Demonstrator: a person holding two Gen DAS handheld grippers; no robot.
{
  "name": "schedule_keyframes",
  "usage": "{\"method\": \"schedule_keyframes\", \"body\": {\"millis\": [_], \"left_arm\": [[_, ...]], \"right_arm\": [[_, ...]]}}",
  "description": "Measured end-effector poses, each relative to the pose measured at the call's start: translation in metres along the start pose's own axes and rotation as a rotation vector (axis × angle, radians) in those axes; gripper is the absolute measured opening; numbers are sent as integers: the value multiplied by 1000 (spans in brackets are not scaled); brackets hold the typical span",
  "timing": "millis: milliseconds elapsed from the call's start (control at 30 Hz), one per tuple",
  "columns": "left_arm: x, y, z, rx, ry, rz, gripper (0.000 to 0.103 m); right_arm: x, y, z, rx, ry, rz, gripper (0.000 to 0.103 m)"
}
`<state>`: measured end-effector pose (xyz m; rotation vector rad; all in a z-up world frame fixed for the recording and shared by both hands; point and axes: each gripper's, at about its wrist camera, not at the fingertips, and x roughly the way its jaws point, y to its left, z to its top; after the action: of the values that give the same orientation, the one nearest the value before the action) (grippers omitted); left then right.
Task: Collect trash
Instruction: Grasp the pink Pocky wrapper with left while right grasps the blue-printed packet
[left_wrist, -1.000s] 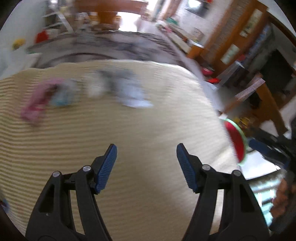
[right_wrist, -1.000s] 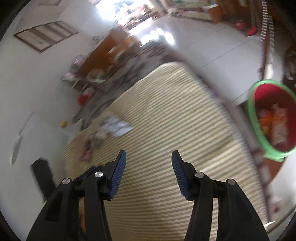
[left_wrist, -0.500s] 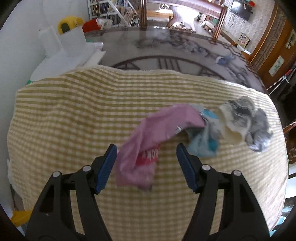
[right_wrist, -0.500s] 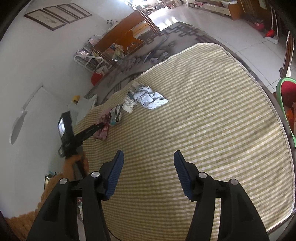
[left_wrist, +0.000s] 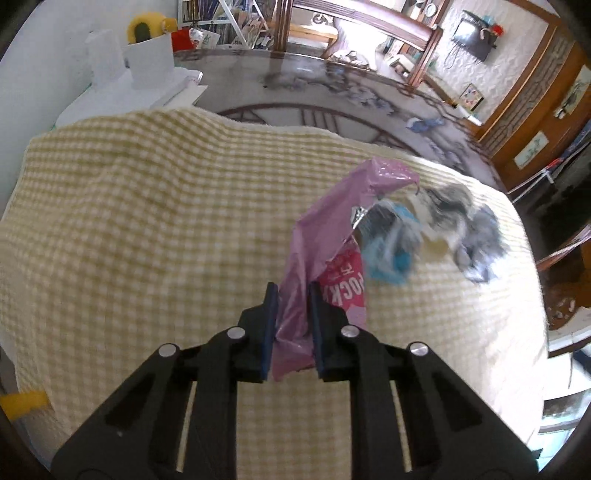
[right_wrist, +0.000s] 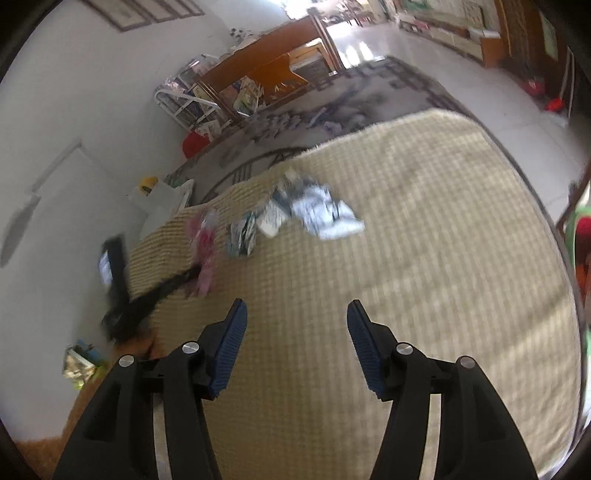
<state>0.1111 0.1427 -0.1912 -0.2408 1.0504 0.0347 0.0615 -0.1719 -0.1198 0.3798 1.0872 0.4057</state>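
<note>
**Left gripper clamps the pink wrapper; right gripper empty**

Left wrist view: the left gripper (left_wrist: 291, 314) has its jaws closed tight on a pink wrapper (left_wrist: 325, 236), which rises from the jaws toward 1 o'clock. Its lower end hangs between the blue pads (left_wrist: 269, 325). At 2 o'clock from the jaws a blue wrapper (left_wrist: 391, 247) and crumpled grey paper (left_wrist: 469, 229) lie on the checked cloth (left_wrist: 147, 221) that covers the bench.

Right wrist view: the right gripper (right_wrist: 295, 343) has its jaws apart, with nothing between them, above the cloth. The trash pile is at 11 o'clock, well apart from it: the pink wrapper at the left, white paper (right_wrist: 325, 214) at the right. A red bucket with green rim (right_wrist: 580, 229) shows at 3 o'clock.
</note>
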Motion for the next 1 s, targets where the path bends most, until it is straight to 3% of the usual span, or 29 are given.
{"method": "schedule_keyframes", "body": {"millis": [200, 300, 400, 633, 667, 700, 733, 800, 1000], "left_arm": [[-24, 1, -41, -29, 17, -34, 18], [-32, 7, -57, -62, 25, -39, 18], [-36, 14, -69, -83, 27, -23, 18], [-42, 39, -91, -144, 46, 14, 24], [-42, 42, -93, -150, 48, 21, 29], [-43, 44, -95, -154, 48, 24, 36], [-43, 46, -96, -157, 48, 24, 39], [-47, 48, -98, -153, 43, 29, 47], [-51, 51, -95, -132, 19, 45, 63]], "right_arm": [[52, 32, 53, -9, 30, 69, 56], [92, 63, 68, -73, 94, 73, 56], [137, 91, 68, -164, 163, 37, 55], [207, 120, 70, -277, 201, -100, 55], [217, 123, 69, -307, 216, -134, 53], [226, 124, 67, -332, 232, -163, 43], [230, 124, 66, -340, 241, -173, 33], [229, 122, 62, -331, 243, -148, 28], [167, 116, 45, -320, 185, -5, 24]]}}
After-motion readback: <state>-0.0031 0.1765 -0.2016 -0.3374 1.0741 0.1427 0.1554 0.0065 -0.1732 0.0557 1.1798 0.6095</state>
